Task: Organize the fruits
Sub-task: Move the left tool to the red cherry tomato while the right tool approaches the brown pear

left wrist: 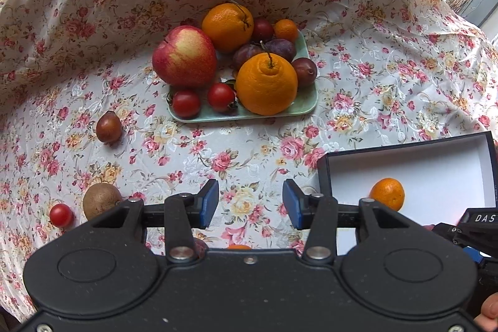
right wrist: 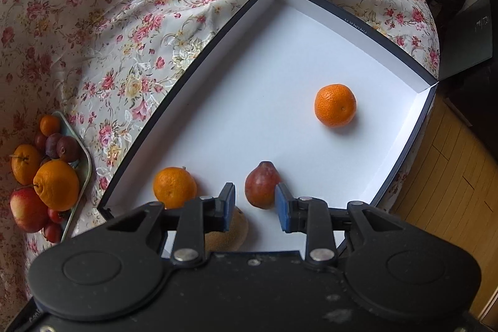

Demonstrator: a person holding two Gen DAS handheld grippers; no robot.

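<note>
Tan fruit half hidden under right tongs; both tongs, left tongs included, gape wide, empty.

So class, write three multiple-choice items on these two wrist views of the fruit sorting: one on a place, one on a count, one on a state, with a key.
1. Where is the red apple?
A. in the white box
B. at the edge of the green tray
C. between the left jaws

2. How many fruits show inside the white box in the right wrist view?
A. one
B. two
C. four

3. How does the right gripper stand?
A. open, holding nothing
B. shut on a mandarin
C. shut on the kiwi

Key: 1 B, it sits at the tray's edge beside the oranges; 2 C, two mandarins, a red pear and a brown kiwi partly hidden by the gripper; 3 A, its jaws stand apart, with the pear beyond them.
</note>
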